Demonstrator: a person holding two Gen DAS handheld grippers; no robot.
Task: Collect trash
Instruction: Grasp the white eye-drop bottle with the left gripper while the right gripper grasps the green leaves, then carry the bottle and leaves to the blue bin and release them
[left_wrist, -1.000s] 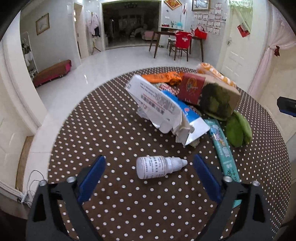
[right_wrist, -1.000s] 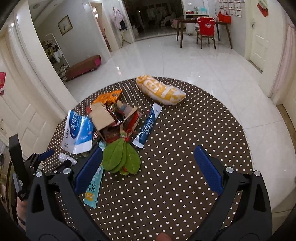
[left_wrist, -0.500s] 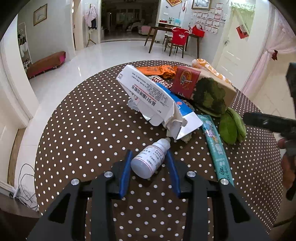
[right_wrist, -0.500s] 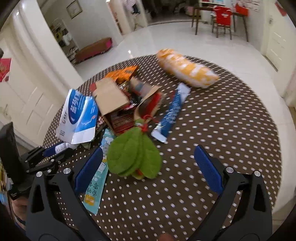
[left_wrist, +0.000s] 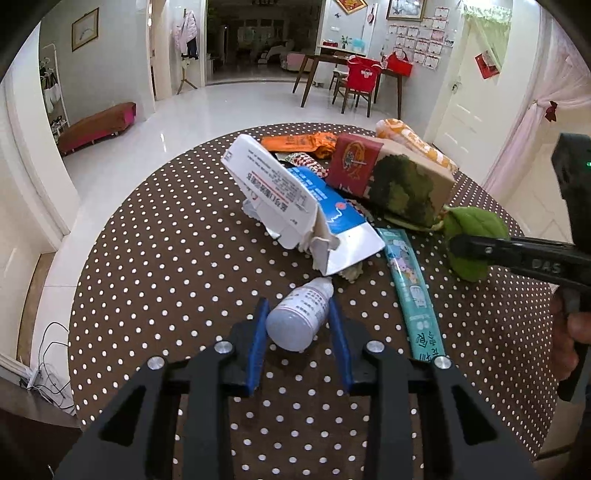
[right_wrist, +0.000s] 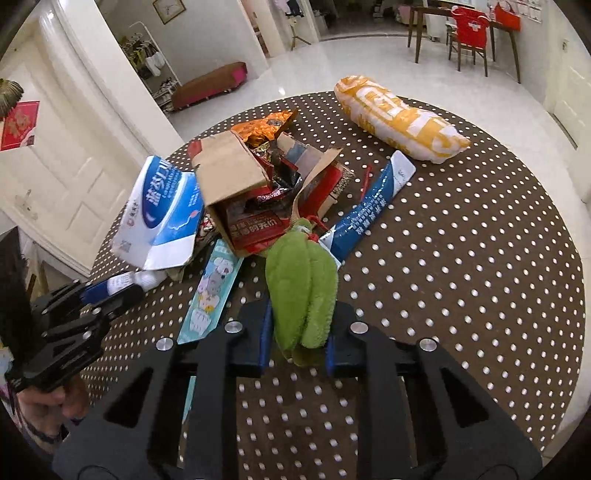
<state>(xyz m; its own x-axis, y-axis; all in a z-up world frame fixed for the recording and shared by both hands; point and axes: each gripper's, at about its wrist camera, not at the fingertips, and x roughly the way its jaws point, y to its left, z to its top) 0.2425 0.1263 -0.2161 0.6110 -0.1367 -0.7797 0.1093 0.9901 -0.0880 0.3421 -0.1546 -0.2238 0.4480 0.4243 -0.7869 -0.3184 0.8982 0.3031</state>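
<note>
My left gripper (left_wrist: 298, 314) is shut on a small white dropper bottle (left_wrist: 299, 317) lying on the brown polka-dot round table (left_wrist: 155, 258); the bottle also shows in the right wrist view (right_wrist: 140, 278). My right gripper (right_wrist: 298, 325) is shut on a bunch of green leaves (right_wrist: 301, 288), which also shows in the left wrist view (left_wrist: 474, 225). Trash lies piled mid-table: a white-and-blue carton (left_wrist: 291, 199), an open cardboard box (right_wrist: 236, 177) full of wrappers, a teal wrapper (left_wrist: 412, 291), a blue wrapper (right_wrist: 369, 206) and an orange wrapper (left_wrist: 299, 142).
A yellow-and-white bag (right_wrist: 399, 118) lies at the table's far side. Beyond the table are a white tiled floor, a low pink bench (left_wrist: 96, 125), a dining table with red-covered chairs (left_wrist: 364, 77), and white doors (right_wrist: 66, 162).
My left gripper closed on the dropper bottle, which turned to point away. My right gripper moved forward over the green leaves and closed on them.
</note>
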